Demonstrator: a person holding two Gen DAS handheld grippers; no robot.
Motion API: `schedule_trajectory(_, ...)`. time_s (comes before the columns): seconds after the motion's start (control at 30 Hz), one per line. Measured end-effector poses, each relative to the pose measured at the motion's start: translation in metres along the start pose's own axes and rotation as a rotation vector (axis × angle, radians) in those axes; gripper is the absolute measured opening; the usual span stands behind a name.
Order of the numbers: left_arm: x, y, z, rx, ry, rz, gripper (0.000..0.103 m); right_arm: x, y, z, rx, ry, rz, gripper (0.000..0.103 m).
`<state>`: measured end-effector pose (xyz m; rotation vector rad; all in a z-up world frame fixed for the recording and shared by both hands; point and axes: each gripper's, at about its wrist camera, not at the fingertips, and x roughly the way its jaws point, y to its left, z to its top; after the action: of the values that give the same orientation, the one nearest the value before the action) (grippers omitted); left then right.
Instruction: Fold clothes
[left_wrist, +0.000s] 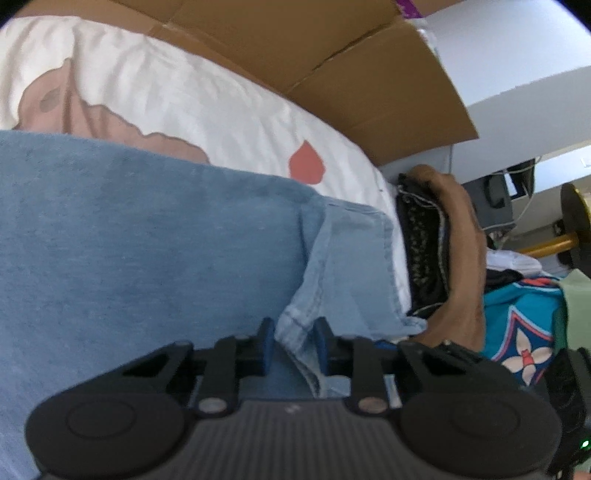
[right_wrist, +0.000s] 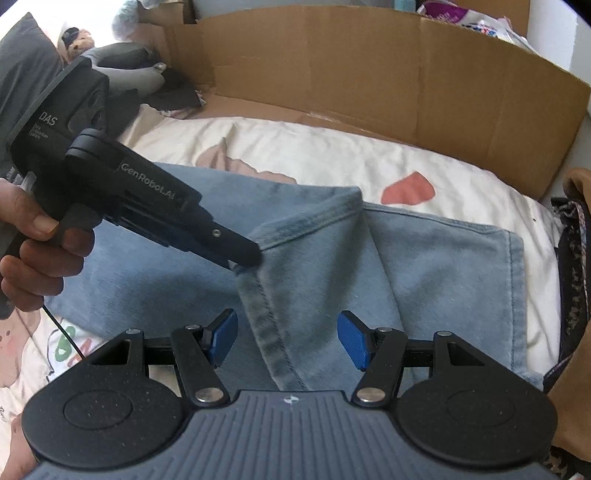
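Nearest the lens in the right wrist view, the right claw (right_wrist: 287, 339) hangs just above the pale denim garment (right_wrist: 424, 280), its blue pads (right_wrist: 221, 338) spread wide apart with a stitched hem running up between them; nothing is gripped. At far left in that view, a hand (right_wrist: 33, 254) wraps the handle of the left claw (right_wrist: 246, 258), whose black fingers come together on a fold of the denim hem and pinch it, lifting the cloth into a small ridge. Further right the garment lies flat on a bed (right_wrist: 314, 147) covered with a white sheet printed with pink and red shapes. Behind the bed stands a cardboard panel (right_wrist: 369, 74), and a grey stuffed toy (right_wrist: 129, 70) sits in the upper left corner.

From the left wrist view, the left claw (left_wrist: 293, 345) shows its blue pads (left_wrist: 266, 347) close together with the hem's folded edge caught between them. Darker blue denim (left_wrist: 129, 240) fills the left and centre, and the lighter hem (left_wrist: 351, 266) lies to its right. At the right edge of the bed a forearm (left_wrist: 465, 266) presses against a dark knitted cloth (left_wrist: 423, 251), with a teal patterned fabric (left_wrist: 524, 332) beyond it.
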<state>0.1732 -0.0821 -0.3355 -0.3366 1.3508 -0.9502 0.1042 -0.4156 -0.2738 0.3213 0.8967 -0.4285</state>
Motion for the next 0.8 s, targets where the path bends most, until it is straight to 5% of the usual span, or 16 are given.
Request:
schedule_trajectory(0.13,-0.002,-0.018,0.001,0.004,-0.007,-0.051,0.013,0.001,0.008,0.002,-0.037,-0.01,-0.014,0.066)
schedule_trajectory(0.43,0.015,-0.043,0.007,0.047,0.007,-0.09,0.013,0.009,0.001,0.003,-0.047,-0.011,-0.109,0.062)
schedule_trajectory(0.53,0.016,-0.049,0.009,0.059,0.008,-0.094,0.013,0.009,-0.006,0.002,-0.04,-0.015,-0.127,0.033)
schedule_trajectory(0.8,0.001,-0.032,0.006,0.0,-0.055,-0.001,0.03,0.003,-0.036,0.002,0.007,-0.033,-0.184,0.021)
